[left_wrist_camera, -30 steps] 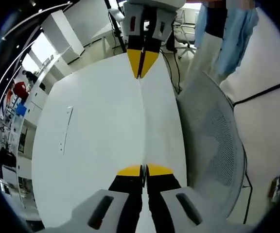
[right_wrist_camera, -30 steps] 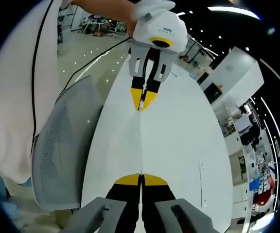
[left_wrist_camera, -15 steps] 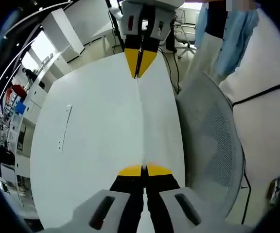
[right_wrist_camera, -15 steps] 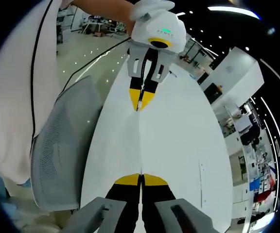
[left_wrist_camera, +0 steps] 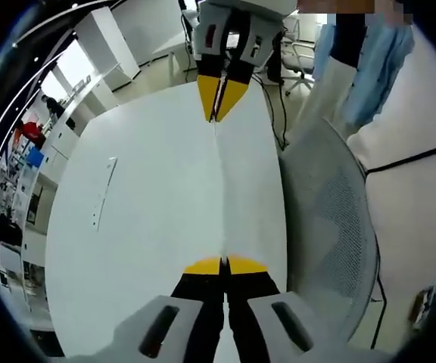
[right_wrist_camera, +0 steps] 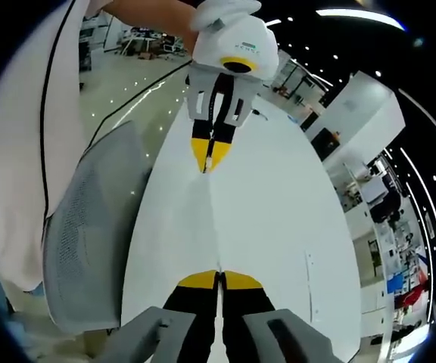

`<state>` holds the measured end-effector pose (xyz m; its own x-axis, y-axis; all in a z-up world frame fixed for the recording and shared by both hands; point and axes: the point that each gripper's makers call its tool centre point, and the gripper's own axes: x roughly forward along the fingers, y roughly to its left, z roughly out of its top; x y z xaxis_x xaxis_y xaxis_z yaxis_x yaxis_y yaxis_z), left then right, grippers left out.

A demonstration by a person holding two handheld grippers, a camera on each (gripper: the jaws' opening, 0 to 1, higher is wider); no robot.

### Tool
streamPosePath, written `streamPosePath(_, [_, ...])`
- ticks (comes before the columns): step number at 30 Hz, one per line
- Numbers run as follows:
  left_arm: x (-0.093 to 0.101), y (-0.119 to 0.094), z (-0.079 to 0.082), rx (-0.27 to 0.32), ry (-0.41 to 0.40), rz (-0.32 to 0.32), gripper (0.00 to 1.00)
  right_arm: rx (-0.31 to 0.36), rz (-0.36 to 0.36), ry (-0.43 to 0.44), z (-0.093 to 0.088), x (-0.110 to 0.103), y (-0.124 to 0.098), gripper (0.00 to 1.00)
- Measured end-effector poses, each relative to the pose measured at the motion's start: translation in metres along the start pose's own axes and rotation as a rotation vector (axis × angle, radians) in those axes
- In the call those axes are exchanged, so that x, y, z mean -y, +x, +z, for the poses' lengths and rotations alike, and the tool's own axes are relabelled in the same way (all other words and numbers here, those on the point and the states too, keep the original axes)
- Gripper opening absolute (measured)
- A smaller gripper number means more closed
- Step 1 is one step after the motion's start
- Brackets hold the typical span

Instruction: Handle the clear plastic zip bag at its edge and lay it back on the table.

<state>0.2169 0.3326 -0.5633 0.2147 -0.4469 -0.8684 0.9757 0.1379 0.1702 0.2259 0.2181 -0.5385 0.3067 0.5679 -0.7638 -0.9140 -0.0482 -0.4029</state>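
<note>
Two grippers face each other across the white table [left_wrist_camera: 150, 227], each clenched on one end of the clear plastic zip bag [left_wrist_camera: 219, 197] — seen edge-on as a thin pale line stretched taut between them above the table. In the left gripper view, the left gripper [left_wrist_camera: 225, 265] pinches the near end with its yellow-tipped fingers [left_wrist_camera: 203, 266] pressed together, while the right gripper [left_wrist_camera: 219, 98] clamps the far end. In the right gripper view, the right gripper [right_wrist_camera: 219, 280] grips the near end and the left gripper [right_wrist_camera: 207, 153] the far one. A grey mesh office chair [right_wrist_camera: 89, 227] stands just beside the table — next to it, a person's white sleeve [right_wrist_camera: 21, 136].
</note>
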Motion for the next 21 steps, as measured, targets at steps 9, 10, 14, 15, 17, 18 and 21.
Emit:
streamPosePath(9, [-0.001,0.000,-0.001,0.002,0.000,0.003,0.00,0.043,-0.003,0.026,0.014,0.004,0.002,0.10])
streamPosePath(10, [-0.001,0.000,-0.001,0.000,0.002,0.005,0.00,0.056,0.003,0.025,0.018,0.003,0.003,0.10])
streamPosePath(14, [-0.001,-0.001,0.001,0.002,0.004,0.006,0.00,0.106,0.021,0.040,0.037,0.001,0.008,0.11])
streamPosePath(15, [-0.001,-0.001,0.001,0.003,0.005,0.007,0.00,0.116,0.024,0.040,0.041,0.001,0.009,0.11])
streamPosePath(17, [-0.002,-0.001,0.002,0.005,0.007,0.010,0.00,0.129,0.030,0.041,0.048,0.001,0.012,0.11])
streamPosePath(18, [-0.002,-0.001,0.002,0.007,0.008,0.011,0.00,0.136,0.034,0.040,0.053,0.001,0.015,0.11])
streamPosePath(21, [-0.003,-0.001,0.004,0.010,0.008,0.014,0.00,0.146,0.042,0.031,0.060,-0.001,0.021,0.11])
